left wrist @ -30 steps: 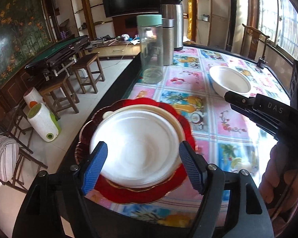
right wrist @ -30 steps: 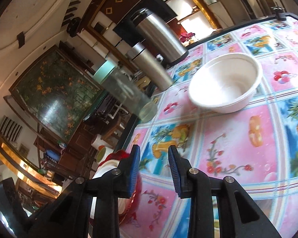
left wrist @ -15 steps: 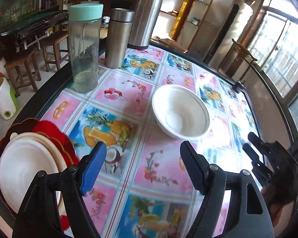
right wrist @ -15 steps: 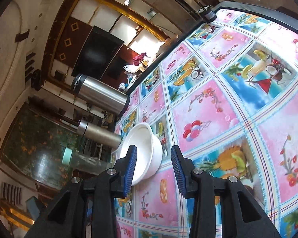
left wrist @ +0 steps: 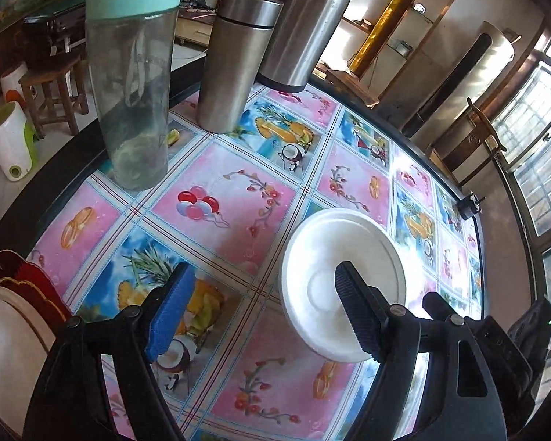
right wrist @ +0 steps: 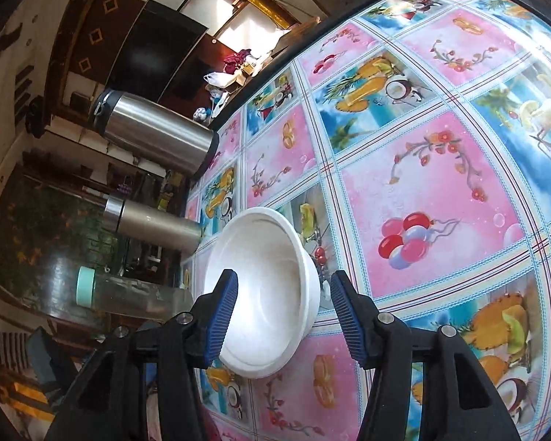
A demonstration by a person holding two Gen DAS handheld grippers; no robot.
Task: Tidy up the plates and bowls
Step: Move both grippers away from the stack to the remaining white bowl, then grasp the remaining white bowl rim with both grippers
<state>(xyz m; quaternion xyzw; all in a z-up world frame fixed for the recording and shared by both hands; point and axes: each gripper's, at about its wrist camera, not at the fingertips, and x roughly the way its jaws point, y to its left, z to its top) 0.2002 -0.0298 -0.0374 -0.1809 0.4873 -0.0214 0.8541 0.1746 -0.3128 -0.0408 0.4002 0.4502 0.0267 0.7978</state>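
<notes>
The left hand-held gripper (left wrist: 264, 308) is spread wide above the patterned tabletop (left wrist: 238, 213), pinching nothing; its right finger (left wrist: 360, 316) overlaps the white bowl (left wrist: 334, 268) in the left wrist view (contact cannot be confirmed). At the far left edge of that view, a stack of white plates (left wrist: 7, 334) rests on a red scalloped plate (left wrist: 25, 275) at the tabletop rim. Behind, from left to right, stand a clear bottle with a mint lid (left wrist: 132, 81), a small steel flask (left wrist: 235, 62) and a larger steel thermos (left wrist: 305, 25), all upright and close together near the back edge.

The white bowl sits upright on the tabletop, right of centre, well apart from the plate stack.

The right hand-held gripper (right wrist: 283, 316) is also spread, its blue-padded fingers (right wrist: 222, 316) straddling the near rim of the bowl: one finger lies over the bowl's interior, the other outside its wall. Whether either pad touches the bowl cannot be told. In the left wrist view, the right hand-held gripper appears at the lower right, beyond the bowl.
</notes>
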